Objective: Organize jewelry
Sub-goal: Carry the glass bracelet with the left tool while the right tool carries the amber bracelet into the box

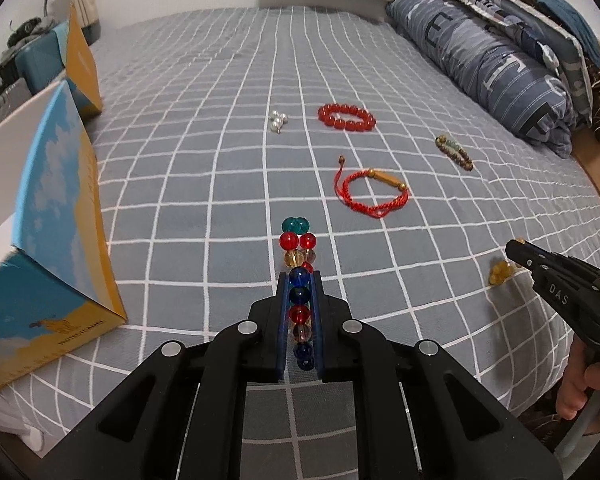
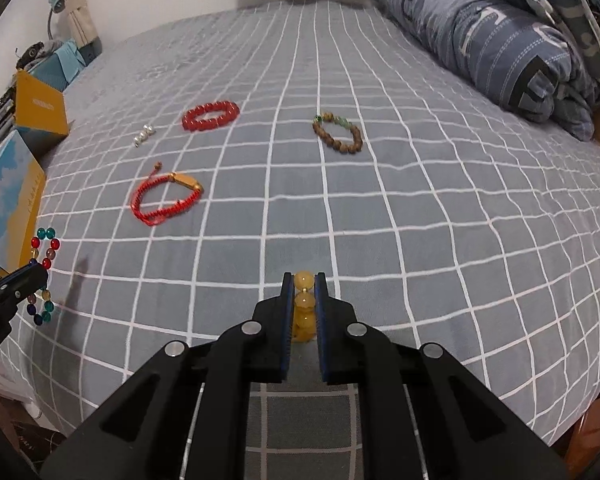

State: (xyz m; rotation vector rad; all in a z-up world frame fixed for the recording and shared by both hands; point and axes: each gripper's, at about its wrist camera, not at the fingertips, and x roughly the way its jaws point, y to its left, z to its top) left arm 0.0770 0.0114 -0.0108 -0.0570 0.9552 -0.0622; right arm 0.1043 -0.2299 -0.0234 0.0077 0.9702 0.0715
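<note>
1. Multicoloured glass bead bracelet (image 1: 299, 276) is clamped in the left gripper (image 1: 300, 280), just above the checked bedsheet (image 1: 220, 160).
2. Right gripper (image 2: 304, 284) is clenched on the yellow bead bracelet (image 2: 303, 308).

left gripper (image 1: 301, 280): black linkage arms, round silver pivot screws, blue-padded fingers (image 1: 286, 312) | right gripper (image 2: 304, 280): same build, white "DAS" lettering on its side

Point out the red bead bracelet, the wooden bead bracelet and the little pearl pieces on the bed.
red bead bracelet (image 2: 211, 115), right wrist view, on the beads at its near left side.
wooden bead bracelet (image 2: 339, 145), right wrist view, on its near beads.
pearl pieces (image 1: 277, 120), left wrist view, on the cluster's middle.
</note>
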